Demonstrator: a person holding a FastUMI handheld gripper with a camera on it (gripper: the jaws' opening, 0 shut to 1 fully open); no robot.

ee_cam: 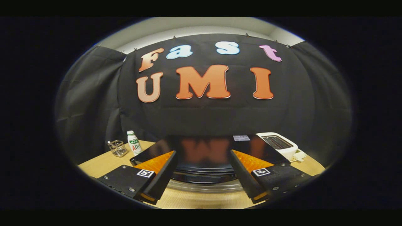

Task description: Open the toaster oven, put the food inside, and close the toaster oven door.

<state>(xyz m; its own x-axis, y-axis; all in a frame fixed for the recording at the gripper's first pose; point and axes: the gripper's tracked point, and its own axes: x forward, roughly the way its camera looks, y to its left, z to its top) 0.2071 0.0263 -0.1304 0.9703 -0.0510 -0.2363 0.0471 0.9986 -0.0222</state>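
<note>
The toaster oven (204, 147) is a black box with a glossy top that mirrors the wall behind it. It stands on the wooden table (97, 164), right under and ahead of my fingers. Its curved silver handle (201, 187) runs across the front, low between my two fingers. My gripper (202, 153) is open, one finger on each side of the oven's top, with nothing pressed between them. The fingertips hover over the oven's front edge. From this angle I cannot tell whether the door is open or shut.
A white slot toaster (279, 144) stands to the right of the oven. To the left are a small white bottle with a green label (134, 142) and a wire basket (118, 148). Black cloth walls close off the back and sides.
</note>
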